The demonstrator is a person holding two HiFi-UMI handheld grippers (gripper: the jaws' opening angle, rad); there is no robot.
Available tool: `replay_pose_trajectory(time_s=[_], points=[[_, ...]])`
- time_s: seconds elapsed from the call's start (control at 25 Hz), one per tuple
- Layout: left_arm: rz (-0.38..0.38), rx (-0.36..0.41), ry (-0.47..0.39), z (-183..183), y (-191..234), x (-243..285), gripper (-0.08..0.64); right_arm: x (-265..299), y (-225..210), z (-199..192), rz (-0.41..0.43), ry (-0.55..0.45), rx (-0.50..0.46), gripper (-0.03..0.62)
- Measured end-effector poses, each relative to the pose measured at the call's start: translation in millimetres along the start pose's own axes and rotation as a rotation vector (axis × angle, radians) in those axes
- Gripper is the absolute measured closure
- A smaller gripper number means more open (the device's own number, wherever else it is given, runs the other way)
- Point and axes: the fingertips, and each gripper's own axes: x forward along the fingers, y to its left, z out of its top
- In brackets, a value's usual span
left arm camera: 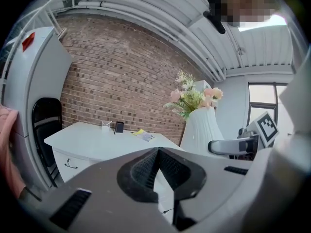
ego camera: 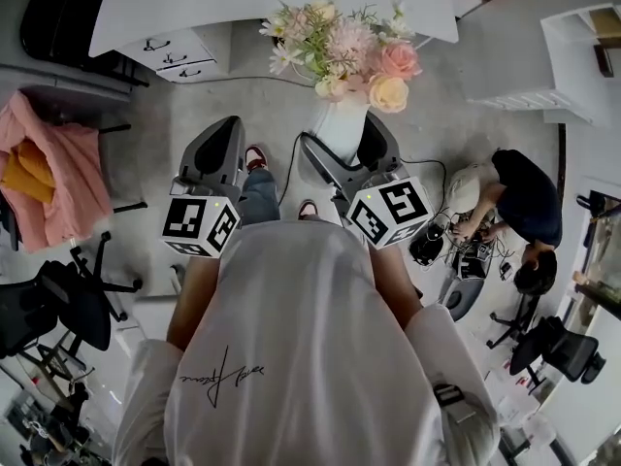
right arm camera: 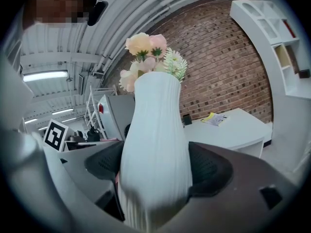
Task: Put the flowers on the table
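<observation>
While the load hangs short of its surface, advise: keep upright, set the base flat, well inside the edge.

- One white rectangular table (ego camera: 194,3).
- One white ribbed vase (right arm camera: 155,120), clamped by the right gripper (right arm camera: 155,171).
- One pink-and-peach flower bunch (ego camera: 349,51).
- The left gripper (left arm camera: 156,166): jaws together, empty.

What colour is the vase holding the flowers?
The vase is white with fine vertical ribs; the right gripper view shows it best.

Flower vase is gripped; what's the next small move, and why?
Probably carry the flower vase forward over the table. The right gripper clamps its ribbed body, it hangs above the floor short of the table edge, and the left gripper is shut and empty.
</observation>
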Motion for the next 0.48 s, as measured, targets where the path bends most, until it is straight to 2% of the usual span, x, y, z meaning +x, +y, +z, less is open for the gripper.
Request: replay_pose_trajectory(time_s=[0.36,0.48], points=[[-0.071,0.027,0.034,26.8,72.9,38.7,0.555,92.0,13.4,11.5,-0.023,-0.005,0.026,0.178],[-0.107,0.025,0.04,34.2,84.7,47.8,0.555,112.7,18.4,18.3,-0.021,-0.006,0.025,0.178]])
